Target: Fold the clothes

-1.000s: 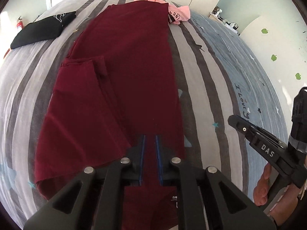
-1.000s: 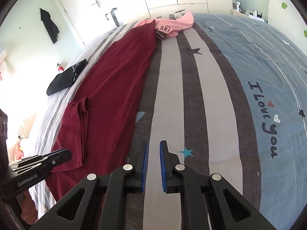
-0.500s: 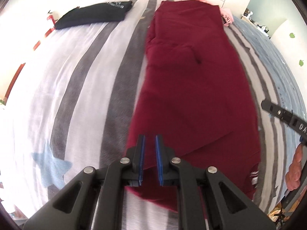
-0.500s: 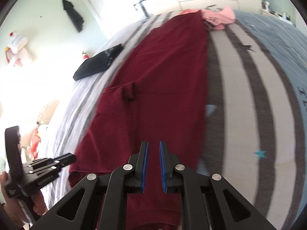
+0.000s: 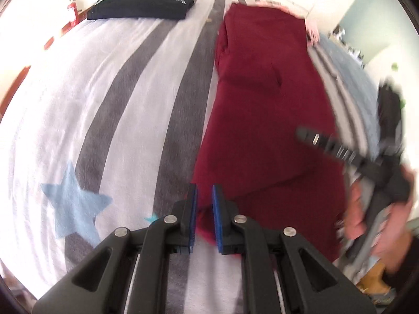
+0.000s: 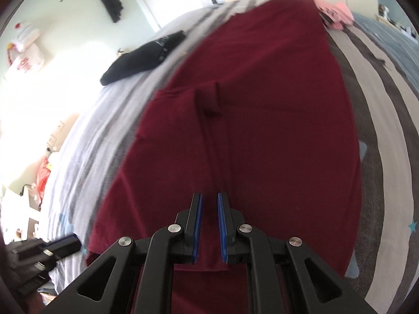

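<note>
Two of my grippers come over the near end of the dark red garment (image 6: 262,130), where a second ago they were more to the side, over the striped bed (image 5: 91,104). My left gripper (image 5: 204,196) is now at the near left corner of the cloth, and my right gripper (image 6: 209,204) hangs above the near hem. Both pairs of fingers are almost shut, with only a narrow gap, and hold nothing. I think this means the next fold starts from this end. The garment lies flat on the bed, its long axis running away from me toward the pink clothes (image 6: 335,13).
</note>
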